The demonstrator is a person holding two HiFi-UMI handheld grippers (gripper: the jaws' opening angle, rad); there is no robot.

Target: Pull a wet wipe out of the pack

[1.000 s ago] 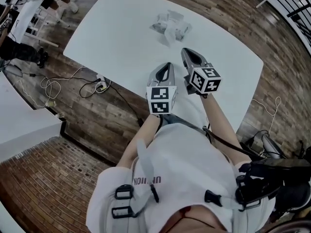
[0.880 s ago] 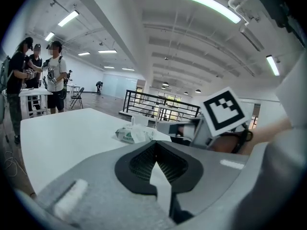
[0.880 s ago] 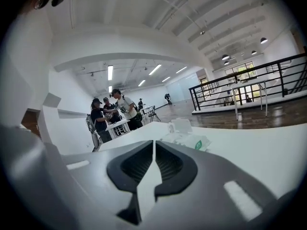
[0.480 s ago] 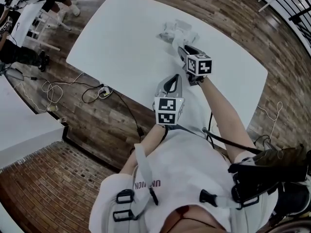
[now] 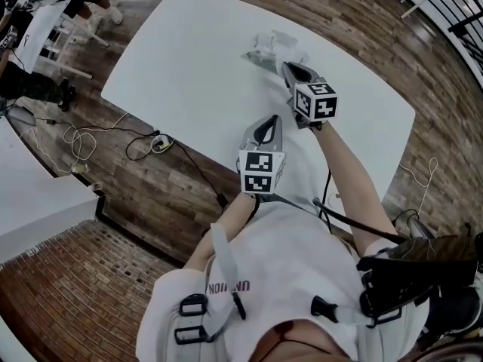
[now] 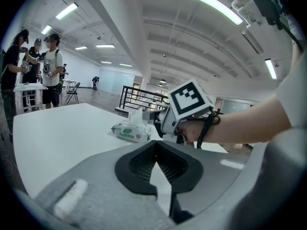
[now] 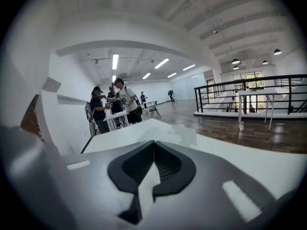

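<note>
The person is reaching the right arm [image 5: 343, 168] forward, aiming the right gripper [image 5: 293, 70] slightly downward with its jaws pressed together. The left arm [image 5: 230, 210] is bending back at the elbow, holding the left gripper [image 5: 267, 125] behind the right one, jaws likewise closed and gripping nothing.

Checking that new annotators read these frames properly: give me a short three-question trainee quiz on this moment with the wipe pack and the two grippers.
1. True or false: the left gripper touches the soft white-and-green wet-wipe pack on the white table.
2. What sticks up from the pack's top? A) a white wipe B) a blue cap C) a straw
3. Which gripper is nearer the pack?
Key: 1 false, it hangs well short of it; 2 A; 3 the right gripper, its jaws shut.
</note>
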